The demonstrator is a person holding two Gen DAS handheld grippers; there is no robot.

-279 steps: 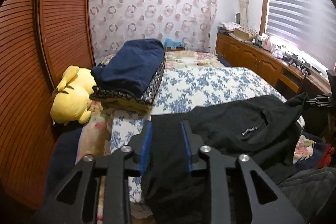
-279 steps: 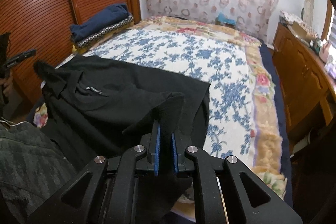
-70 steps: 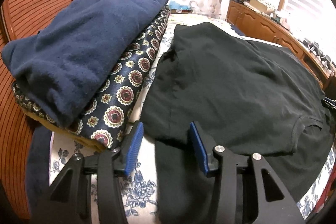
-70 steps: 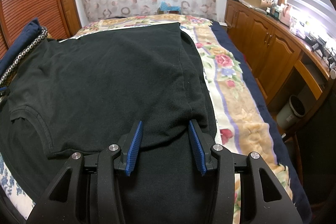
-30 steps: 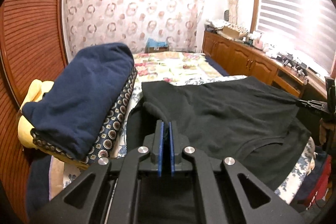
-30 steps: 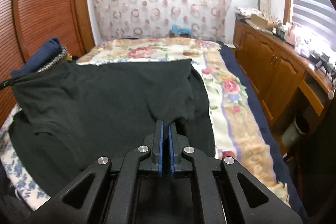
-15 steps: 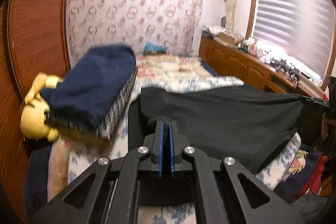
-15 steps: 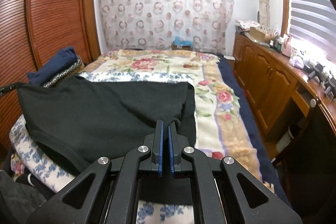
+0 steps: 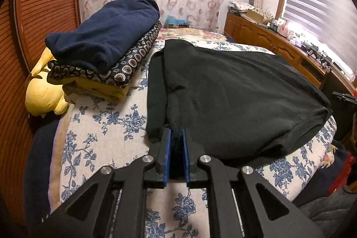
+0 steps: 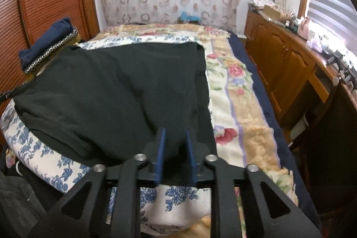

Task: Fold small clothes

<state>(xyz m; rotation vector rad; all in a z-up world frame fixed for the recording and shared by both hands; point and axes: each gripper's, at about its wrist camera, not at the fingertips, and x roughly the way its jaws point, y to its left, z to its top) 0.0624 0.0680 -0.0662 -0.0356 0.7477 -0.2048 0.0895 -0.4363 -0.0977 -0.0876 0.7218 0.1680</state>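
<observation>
A black shirt [image 9: 234,90] lies folded over on the bed with the blue-flowered sheet [image 9: 100,137]; it also shows in the right wrist view [image 10: 116,90]. My left gripper [image 9: 176,134] sits at the shirt's near left corner, jaws a narrow gap apart with dark cloth still between the blue pads. My right gripper [image 10: 175,134] sits at the near right corner, jaws parted wider, with the shirt's edge lying loose between them. The far half of the shirt is doubled under the top layer.
A stack of folded blankets [image 9: 104,41] lies at the bed's left, with a yellow plush toy [image 9: 42,90] beside it. A wooden wardrobe [image 9: 33,15] stands left. A wooden sideboard [image 10: 290,64] runs along the right. A flowered blanket [image 10: 241,104] covers the bed's right side.
Both grippers came down with the shirt's corners and laid the fold on the bed. Both were shut half a second ago; the jaws have now parted, the right more than the left.
</observation>
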